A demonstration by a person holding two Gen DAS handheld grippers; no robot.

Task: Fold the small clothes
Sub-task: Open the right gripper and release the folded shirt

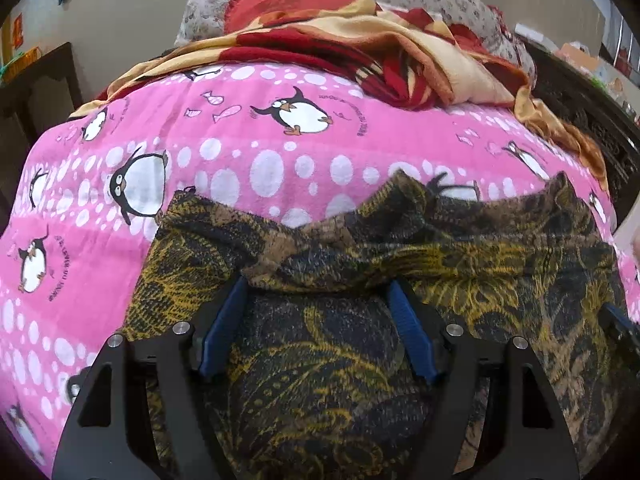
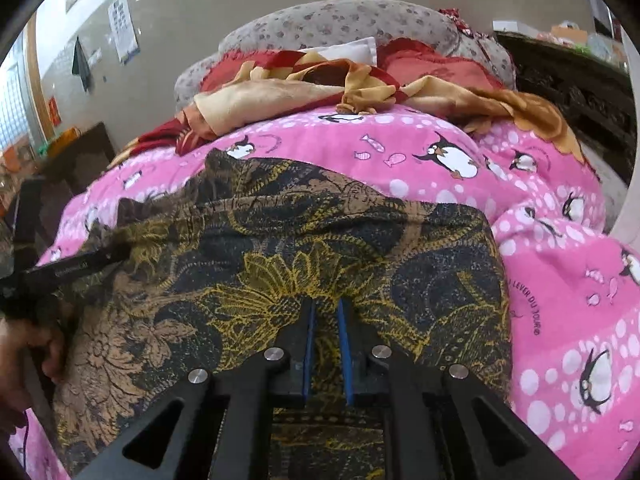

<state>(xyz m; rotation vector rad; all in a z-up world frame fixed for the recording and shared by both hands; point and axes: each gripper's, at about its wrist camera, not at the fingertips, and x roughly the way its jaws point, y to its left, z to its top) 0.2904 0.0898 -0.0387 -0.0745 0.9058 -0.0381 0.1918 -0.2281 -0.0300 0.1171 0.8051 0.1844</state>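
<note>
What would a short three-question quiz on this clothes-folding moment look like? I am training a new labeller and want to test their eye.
1. True or false: the dark garment with the gold floral print lies on the pink bedsheet printed with penguins.
2. Which gripper's blue-padded jaws stand wide apart over the garment?
A. left gripper
B. right gripper
C. both
3. Fill in: the crumpled red and cream blanket lies at the ____ end of the bed, in front of the grey floral pillows.

Key: 1 true; 2 A; 3 far. The right gripper's jaws are nearly together, with only a narrow slit between the pads.
</note>
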